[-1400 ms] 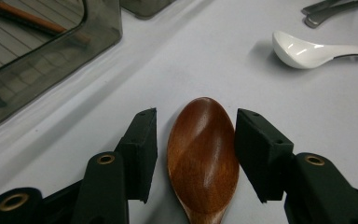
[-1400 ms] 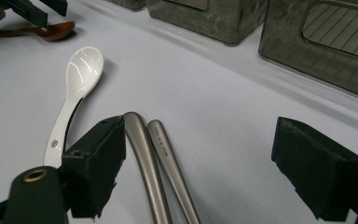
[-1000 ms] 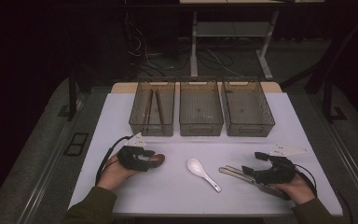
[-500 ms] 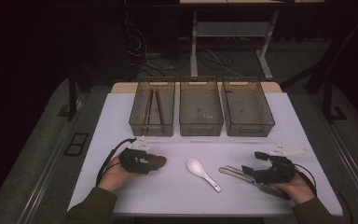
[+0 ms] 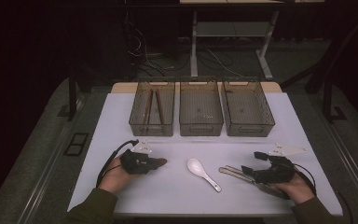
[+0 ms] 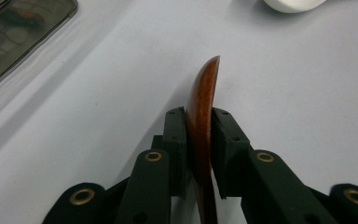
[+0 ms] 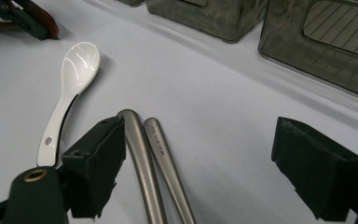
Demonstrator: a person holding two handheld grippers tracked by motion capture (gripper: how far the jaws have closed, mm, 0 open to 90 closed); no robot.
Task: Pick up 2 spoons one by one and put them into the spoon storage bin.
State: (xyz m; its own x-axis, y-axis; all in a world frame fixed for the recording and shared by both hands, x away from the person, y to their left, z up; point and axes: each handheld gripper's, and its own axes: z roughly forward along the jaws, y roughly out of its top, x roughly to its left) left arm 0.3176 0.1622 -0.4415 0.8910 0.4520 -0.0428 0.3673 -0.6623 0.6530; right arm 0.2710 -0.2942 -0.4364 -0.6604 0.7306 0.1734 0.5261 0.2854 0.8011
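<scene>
My left gripper (image 5: 156, 163) (image 6: 199, 128) is shut on a brown wooden spoon (image 6: 201, 121), held on edge just above the white table; its bowl tip (image 5: 161, 162) pokes out toward the right. A white ceramic spoon (image 5: 203, 173) (image 7: 67, 91) lies mid-table between the hands. Two metal utensil handles (image 5: 233, 172) (image 7: 151, 158) lie side by side in front of my right gripper (image 5: 251, 171) (image 7: 198, 161), which stands open with the handles between its jaws, nearer the left jaw.
Three smoky clear bins stand in a row at the back: the left bin (image 5: 151, 108) holds brown wooden sticks, the middle bin (image 5: 200, 108) and right bin (image 5: 247, 108) look bare. Bin walls (image 7: 317, 32) show ahead of the right gripper. The table edge (image 5: 205, 215) runs close to the hands.
The left hand has slid slightly down and right with the wooden spoon. The right gripper has stayed put over the metal handles.
</scene>
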